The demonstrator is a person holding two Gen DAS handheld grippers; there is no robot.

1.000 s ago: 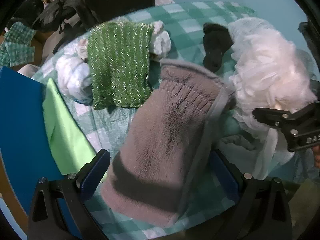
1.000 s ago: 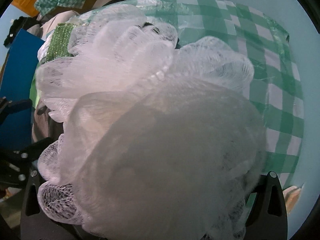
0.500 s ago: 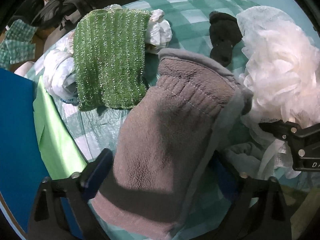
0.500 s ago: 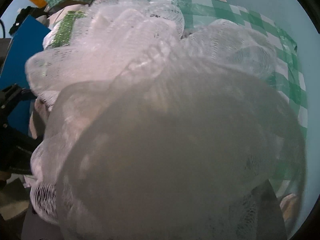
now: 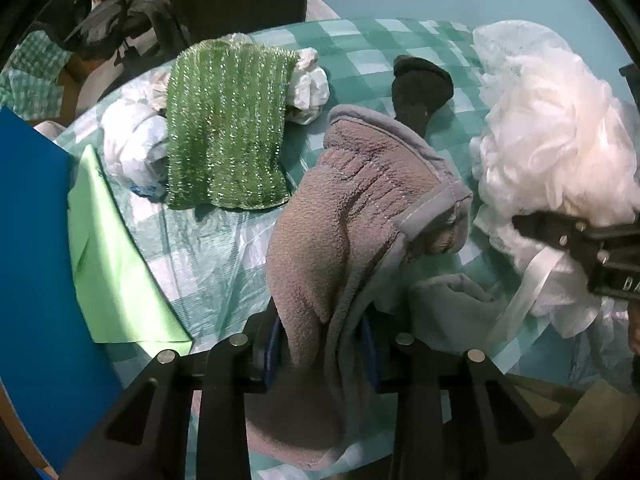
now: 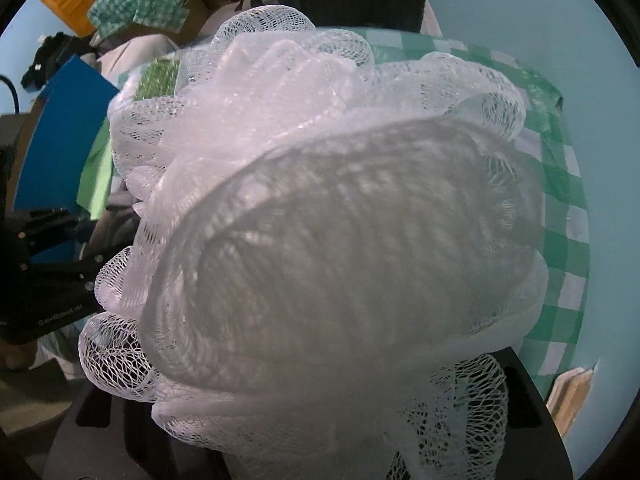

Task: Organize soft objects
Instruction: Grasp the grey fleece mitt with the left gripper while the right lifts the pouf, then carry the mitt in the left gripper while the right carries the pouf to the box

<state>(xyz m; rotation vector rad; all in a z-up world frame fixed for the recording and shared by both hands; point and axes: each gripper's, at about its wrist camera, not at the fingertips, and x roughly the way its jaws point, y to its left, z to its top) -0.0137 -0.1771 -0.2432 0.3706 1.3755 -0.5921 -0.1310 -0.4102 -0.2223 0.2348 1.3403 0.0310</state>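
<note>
At the bottom centre of the left view, my left tongs (image 5: 320, 344) have just closed on the limp grey fleece glove (image 5: 352, 208); my right tongs (image 6: 320, 420), also closing, squeeze the springy mesh bath pouf (image 6: 320, 220).

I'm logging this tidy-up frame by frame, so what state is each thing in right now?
Left gripper: jaws just closed, pinching the grey fleece glove.
Grey fleece glove: gripped at one end, bunched.
Right gripper: jaws just closing, fingertips hidden by the mesh.
White mesh bath pouf: fills the right gripper's view, puffed up.
Green glittery cloth: flat, draped over white crumpled bags.
Black soft item: lying untouched on the checked tablecloth.
</note>
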